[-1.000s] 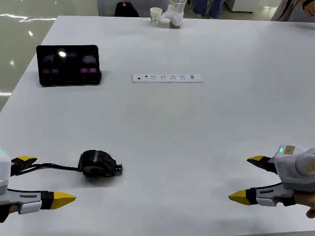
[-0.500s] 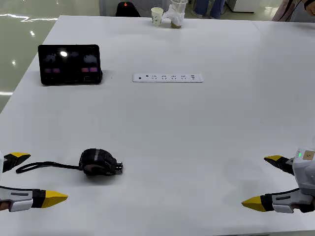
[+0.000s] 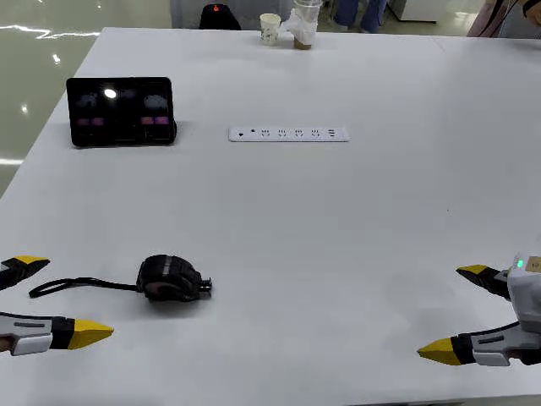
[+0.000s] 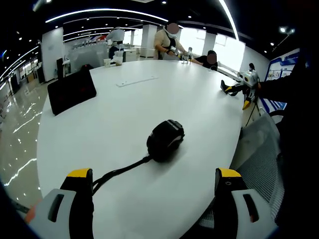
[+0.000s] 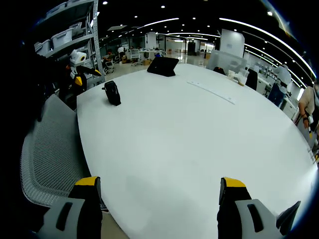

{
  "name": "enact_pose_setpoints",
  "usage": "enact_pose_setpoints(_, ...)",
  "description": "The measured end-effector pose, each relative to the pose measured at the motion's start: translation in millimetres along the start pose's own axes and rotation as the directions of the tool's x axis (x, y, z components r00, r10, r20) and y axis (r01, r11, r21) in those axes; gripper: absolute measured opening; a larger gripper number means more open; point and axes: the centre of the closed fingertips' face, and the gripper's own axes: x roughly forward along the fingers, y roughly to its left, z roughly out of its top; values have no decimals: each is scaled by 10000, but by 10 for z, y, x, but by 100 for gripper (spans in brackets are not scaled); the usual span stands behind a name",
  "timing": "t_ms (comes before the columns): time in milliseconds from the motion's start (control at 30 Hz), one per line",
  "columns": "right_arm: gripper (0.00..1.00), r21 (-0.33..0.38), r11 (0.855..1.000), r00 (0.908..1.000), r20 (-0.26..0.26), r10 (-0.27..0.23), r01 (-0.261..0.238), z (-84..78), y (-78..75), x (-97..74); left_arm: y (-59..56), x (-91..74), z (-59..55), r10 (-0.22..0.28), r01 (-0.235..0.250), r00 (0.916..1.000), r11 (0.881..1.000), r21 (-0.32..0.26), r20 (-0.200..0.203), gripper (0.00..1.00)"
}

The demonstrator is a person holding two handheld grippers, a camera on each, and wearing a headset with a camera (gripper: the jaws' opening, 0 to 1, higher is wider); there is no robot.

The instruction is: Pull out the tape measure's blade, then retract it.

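- Checking the head view first: the tape measure (image 3: 172,280) lies on the white table (image 3: 338,220), near-left, just beyond the left gripper (image 3: 76,294). The right gripper (image 3: 440,311) is well apart at the near-right edge.
- Both grippers have their jaws spread wide and grip nothing. Neither touches the tape.
- Head view also covers the far side: a dark tablet (image 3: 120,112) propped up at far left, a white power strip (image 3: 288,134) mid-table and a paper cup (image 3: 270,28) at the far edge.
- Left gripper view gives the close look, with the tape measure (image 4: 166,140) centred ahead of the jaws. People sit at the table's far end.
- Right gripper view shows the tape measure (image 5: 112,92) small and far across the table. The left gripper (image 5: 79,69) is near it, and a grey mesh chair (image 5: 45,164) sits by the table edge.
- Tape itself has a black rounded case with the blade retracted. A small tip shows at the end facing the right gripper.
- A black strap (image 3: 76,284) trails from the case toward the left gripper's jaws.
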Motion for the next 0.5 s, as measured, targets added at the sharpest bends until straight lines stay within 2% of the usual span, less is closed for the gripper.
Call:
enact_pose_setpoints(200, 99, 21, 10000, 10000, 21, 47, -47, 15, 9, 11, -38, 6, -29, -73, 74, 9999, 9999, 74, -77, 99)
enact_pose_setpoints(500, 99, -64, 9999, 10000, -16, 94, -94, 11, 13, 4, -32, 3, -8, -14, 15, 10000, 9998, 212, -51, 99)
